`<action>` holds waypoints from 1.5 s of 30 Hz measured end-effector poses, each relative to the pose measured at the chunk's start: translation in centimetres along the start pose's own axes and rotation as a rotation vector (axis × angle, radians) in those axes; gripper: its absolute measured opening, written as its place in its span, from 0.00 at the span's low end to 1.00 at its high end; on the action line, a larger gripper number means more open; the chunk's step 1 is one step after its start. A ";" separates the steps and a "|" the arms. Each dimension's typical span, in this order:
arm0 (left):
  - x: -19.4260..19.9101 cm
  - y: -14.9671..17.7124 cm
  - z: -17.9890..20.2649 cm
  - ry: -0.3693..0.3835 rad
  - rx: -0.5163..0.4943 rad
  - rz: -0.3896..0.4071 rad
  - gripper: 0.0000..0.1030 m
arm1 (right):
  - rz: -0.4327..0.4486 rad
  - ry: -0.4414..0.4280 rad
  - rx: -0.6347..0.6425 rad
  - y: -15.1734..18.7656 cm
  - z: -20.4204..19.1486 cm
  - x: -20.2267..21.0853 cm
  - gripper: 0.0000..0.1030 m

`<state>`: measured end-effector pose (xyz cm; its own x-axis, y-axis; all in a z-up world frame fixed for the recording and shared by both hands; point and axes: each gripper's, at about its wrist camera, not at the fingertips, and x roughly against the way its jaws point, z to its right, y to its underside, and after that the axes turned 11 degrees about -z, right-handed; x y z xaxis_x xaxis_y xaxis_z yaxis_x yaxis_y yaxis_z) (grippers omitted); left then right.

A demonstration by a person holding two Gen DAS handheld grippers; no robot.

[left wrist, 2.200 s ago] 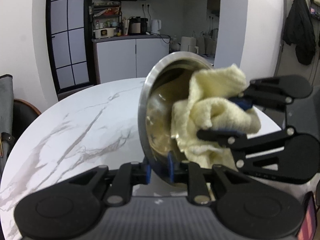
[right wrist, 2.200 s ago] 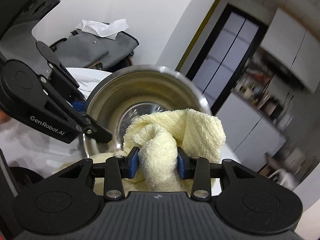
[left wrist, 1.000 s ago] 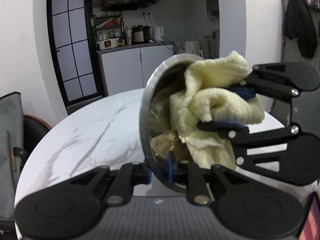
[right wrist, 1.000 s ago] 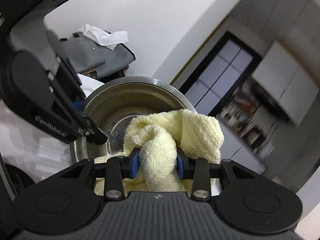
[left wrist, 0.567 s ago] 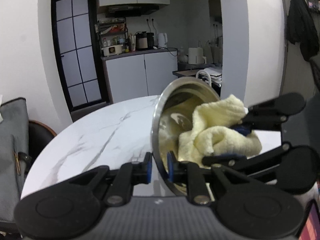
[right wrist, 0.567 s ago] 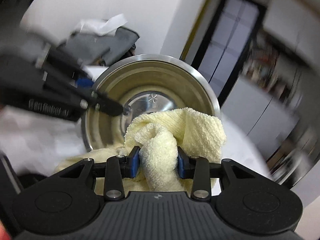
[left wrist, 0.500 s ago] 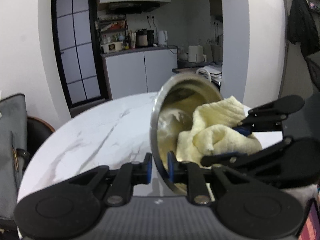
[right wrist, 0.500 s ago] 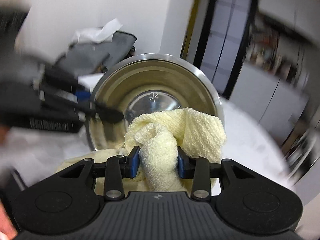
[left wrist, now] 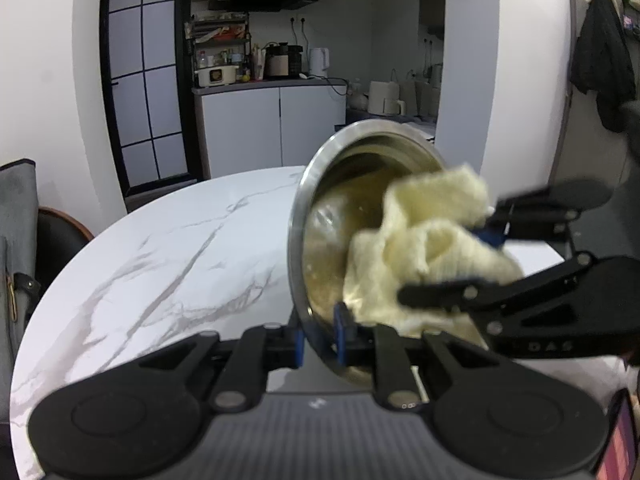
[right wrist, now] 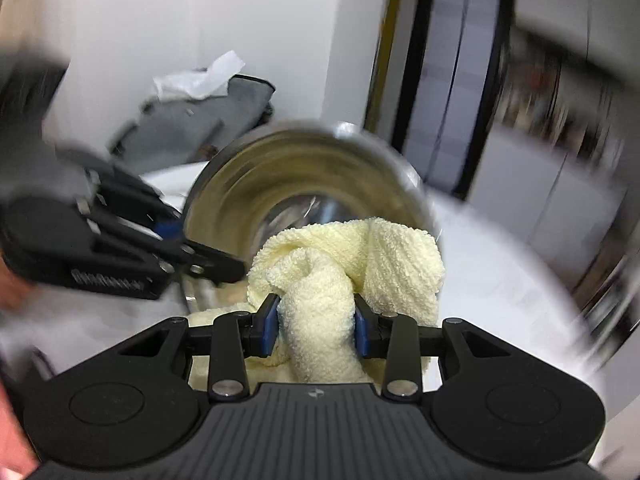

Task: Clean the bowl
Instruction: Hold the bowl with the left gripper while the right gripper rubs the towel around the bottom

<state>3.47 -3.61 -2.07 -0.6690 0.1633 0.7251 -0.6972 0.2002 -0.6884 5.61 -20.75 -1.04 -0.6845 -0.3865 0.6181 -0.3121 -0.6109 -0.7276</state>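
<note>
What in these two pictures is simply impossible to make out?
- Bottom of the bowl: in the left wrist view the yellow cloth covers it; in the right wrist view motion blur smears it, so how clean it is cannot be judged.
- Lower part of the cloth: hidden behind the right gripper in its own view.
- Items on the kitchen counter: too small in the left view, blurred in the right.
- The person: only a blurred bit at the right view's left edge.

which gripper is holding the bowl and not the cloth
The left gripper: its fingers pinch the bowl rim, one inside, one outside. The right gripper clamps the yellow cloth.
</note>
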 end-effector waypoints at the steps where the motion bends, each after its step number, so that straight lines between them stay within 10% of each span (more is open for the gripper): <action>1: 0.0 0.0 0.1 -0.003 -0.004 0.000 0.15 | 0.025 0.058 0.053 -0.2 -0.7 0.3 0.38; 11: 0.9 -0.1 -0.4 0.001 0.026 0.038 0.16 | 0.014 0.180 0.211 -0.4 -2.2 0.0 0.38; 25: -0.9 0.2 0.4 -0.006 0.031 -0.011 0.16 | -0.095 -0.337 -0.300 1.0 3.4 -1.2 0.39; 45: -0.3 -0.6 -1.4 0.064 0.120 0.000 0.12 | -0.085 -0.175 -0.159 0.0 1.3 -0.8 0.39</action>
<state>4.44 -2.43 -1.87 -0.6538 0.2252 0.7224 -0.7257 0.0836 -0.6829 6.97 -21.31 -1.13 -0.5309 -0.4610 0.7111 -0.4730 -0.5351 -0.7000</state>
